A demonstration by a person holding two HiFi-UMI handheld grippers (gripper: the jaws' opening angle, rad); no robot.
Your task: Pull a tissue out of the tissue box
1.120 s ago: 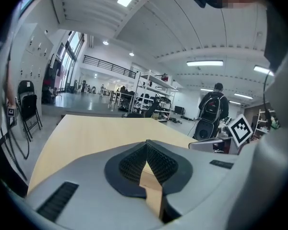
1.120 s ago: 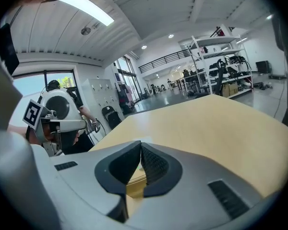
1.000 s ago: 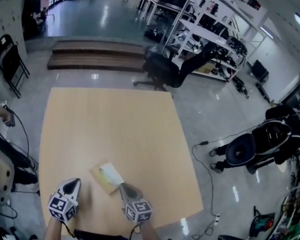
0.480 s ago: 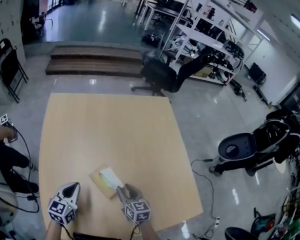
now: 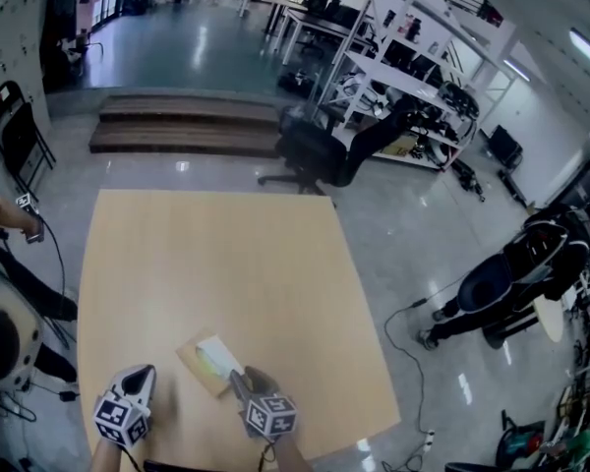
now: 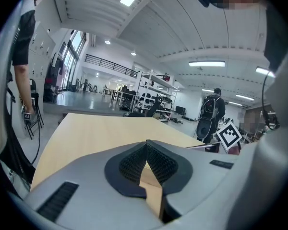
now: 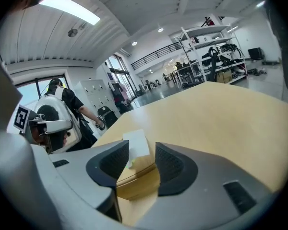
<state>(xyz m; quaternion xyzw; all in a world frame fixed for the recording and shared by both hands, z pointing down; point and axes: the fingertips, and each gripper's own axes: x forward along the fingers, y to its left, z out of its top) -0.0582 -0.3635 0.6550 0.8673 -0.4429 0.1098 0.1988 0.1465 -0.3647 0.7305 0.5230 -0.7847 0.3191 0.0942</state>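
Right claw (image 7: 143, 151): I've just been opening it wide at the box's (image 7: 137, 176) near end, nothing between the jaws.
Left claw (image 6: 146, 147): idling closed beside the box.
Tissue (image 7: 137, 145): flimsy, light, tearable; I'm targeting the tuft above the box.

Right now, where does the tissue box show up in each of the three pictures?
Head view: the tissue box lies near the bottom, left of centre.
Left gripper view: I cannot make it out there.
Right gripper view: low centre, seen between the two jaws, with its white tissue sticking up.
Shared landmark: the light wooden table, which is in all three views.
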